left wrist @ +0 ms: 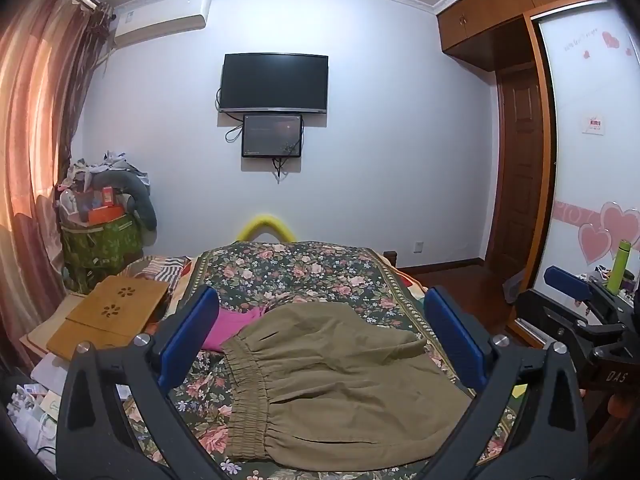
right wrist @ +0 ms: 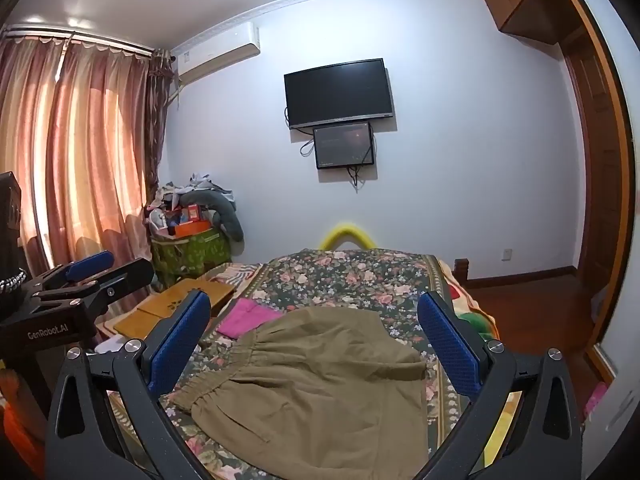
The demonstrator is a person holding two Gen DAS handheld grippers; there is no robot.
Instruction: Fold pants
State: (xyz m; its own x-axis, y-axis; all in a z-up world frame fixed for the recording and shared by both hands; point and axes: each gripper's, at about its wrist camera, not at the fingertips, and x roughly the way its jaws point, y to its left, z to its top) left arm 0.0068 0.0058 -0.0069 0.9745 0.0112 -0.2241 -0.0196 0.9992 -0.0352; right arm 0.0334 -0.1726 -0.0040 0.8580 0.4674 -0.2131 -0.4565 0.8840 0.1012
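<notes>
Olive-khaki pants (left wrist: 336,384) lie folded on the floral bedspread (left wrist: 304,268), elastic waistband toward the left; they also show in the right wrist view (right wrist: 320,384). My left gripper (left wrist: 320,324) is open and empty, held above the near part of the pants, blue pads wide apart. My right gripper (right wrist: 316,324) is open and empty too, above the pants. The right gripper shows at the right edge of the left wrist view (left wrist: 576,296). The left gripper shows at the left of the right wrist view (right wrist: 92,268).
A folded pink cloth (left wrist: 236,326) lies on the bed just left of the pants. A wooden lap tray (left wrist: 108,316) sits at the bed's left side. A green basket piled with clutter (left wrist: 100,240) stands by the curtain. A wardrobe (left wrist: 592,160) is on the right.
</notes>
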